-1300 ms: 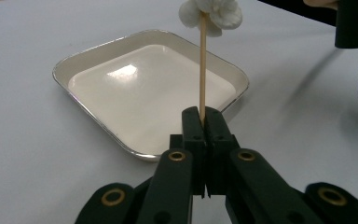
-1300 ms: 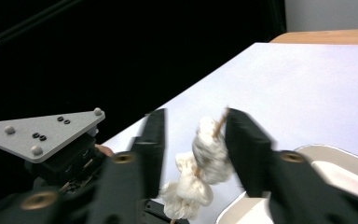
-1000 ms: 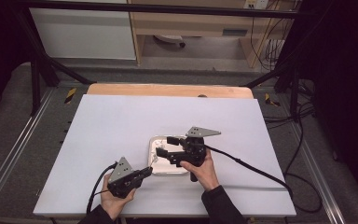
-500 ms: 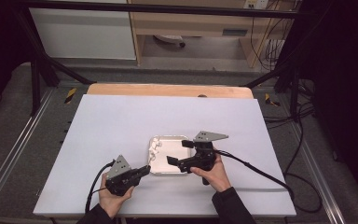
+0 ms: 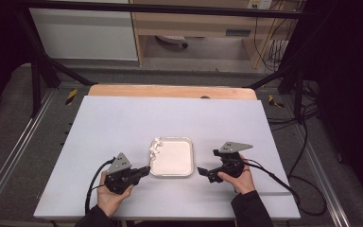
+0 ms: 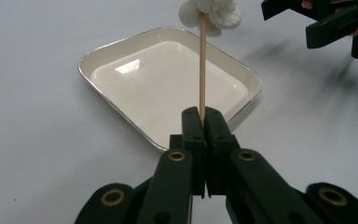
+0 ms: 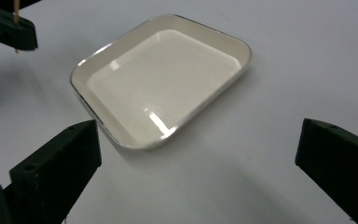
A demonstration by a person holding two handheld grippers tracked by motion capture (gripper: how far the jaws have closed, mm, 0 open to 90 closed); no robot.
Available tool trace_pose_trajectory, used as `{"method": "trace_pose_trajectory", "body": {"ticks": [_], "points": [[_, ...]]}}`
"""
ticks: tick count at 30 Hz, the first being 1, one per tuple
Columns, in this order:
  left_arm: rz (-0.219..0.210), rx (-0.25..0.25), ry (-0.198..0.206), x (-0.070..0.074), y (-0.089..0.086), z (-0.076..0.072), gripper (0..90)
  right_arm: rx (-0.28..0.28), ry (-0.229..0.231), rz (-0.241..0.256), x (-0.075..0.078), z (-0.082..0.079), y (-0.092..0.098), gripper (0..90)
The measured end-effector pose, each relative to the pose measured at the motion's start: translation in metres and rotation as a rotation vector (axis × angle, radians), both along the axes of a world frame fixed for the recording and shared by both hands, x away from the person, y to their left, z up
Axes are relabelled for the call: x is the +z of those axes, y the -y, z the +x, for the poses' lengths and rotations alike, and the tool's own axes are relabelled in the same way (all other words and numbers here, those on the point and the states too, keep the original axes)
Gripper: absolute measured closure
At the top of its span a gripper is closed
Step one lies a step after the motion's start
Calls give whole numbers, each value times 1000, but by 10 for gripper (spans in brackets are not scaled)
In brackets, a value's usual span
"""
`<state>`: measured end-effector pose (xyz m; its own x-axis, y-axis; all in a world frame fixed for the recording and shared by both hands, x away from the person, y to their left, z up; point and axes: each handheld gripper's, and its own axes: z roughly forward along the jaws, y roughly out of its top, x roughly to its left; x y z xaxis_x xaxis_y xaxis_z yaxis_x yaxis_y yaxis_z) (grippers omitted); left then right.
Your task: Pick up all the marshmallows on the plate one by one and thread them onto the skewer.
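The left gripper (image 6: 202, 122) has its 2 black jaws pressed together on the lower end of a thin wooden skewer (image 6: 202, 70). The stick rises straight out from between the jaw tips, and a lump of white marshmallow pieces (image 6: 210, 13) sits on its far end, beyond the tray's far rim in the left gripper view. In the high view the left gripper (image 5: 145, 171) lies just beside the left edge of the shallow cream-coloured rectangular metal tray (image 5: 185, 171), and the white pieces (image 5: 155, 146) show at the tray's far left corner.

The right gripper (image 7: 198, 154) has its 2 jaws spread wide with nothing between them, the tray (image 7: 90, 59) lying ahead of them on the white table (image 7: 307, 56). In the high view the right gripper (image 5: 204, 173) is near the tray's right edge, apart from it.
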<state>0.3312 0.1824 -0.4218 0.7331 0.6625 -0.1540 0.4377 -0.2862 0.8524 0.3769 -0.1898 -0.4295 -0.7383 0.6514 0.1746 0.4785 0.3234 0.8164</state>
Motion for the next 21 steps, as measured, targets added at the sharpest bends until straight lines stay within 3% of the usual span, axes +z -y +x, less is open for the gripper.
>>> {"method": "trace_pose_trajectory", "body": {"ticks": [9,14,21], "points": [[68,-6,-49,10,2,14,889,-46,-9,-65,-12,-7,33,7],[112,-10,-54,16,9,21,888,-83,-8,-51,-18,-13,52,7],[143,-14,-93,22,19,32,887,-109,-16,-32,-22,-19,70,7]]}}
